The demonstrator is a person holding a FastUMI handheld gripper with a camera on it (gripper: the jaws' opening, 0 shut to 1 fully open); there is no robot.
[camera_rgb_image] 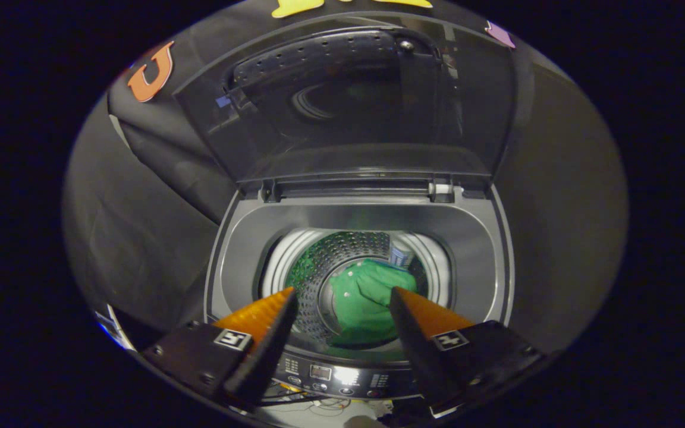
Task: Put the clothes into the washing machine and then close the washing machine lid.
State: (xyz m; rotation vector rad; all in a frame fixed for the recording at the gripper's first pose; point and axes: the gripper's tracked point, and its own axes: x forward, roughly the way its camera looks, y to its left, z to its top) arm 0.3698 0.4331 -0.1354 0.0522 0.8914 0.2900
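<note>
A top-loading washing machine [473, 238] stands just ahead of me with its lid [348, 113] raised upright at the back. Down in the perforated drum [319, 261] lies a green garment [366, 297], crumpled on the drum floor. My gripper [342, 294] hovers above the machine's front edge, fingers spread wide apart with nothing between them. The garment shows through the gap between the fingers, well below and beyond them.
The control panel [342, 374] with buttons and a small display runs along the machine's front, under my fingers. Black cloth walls close in behind and on both sides of the machine. Some cables lie on a light floor [324, 407] below the panel.
</note>
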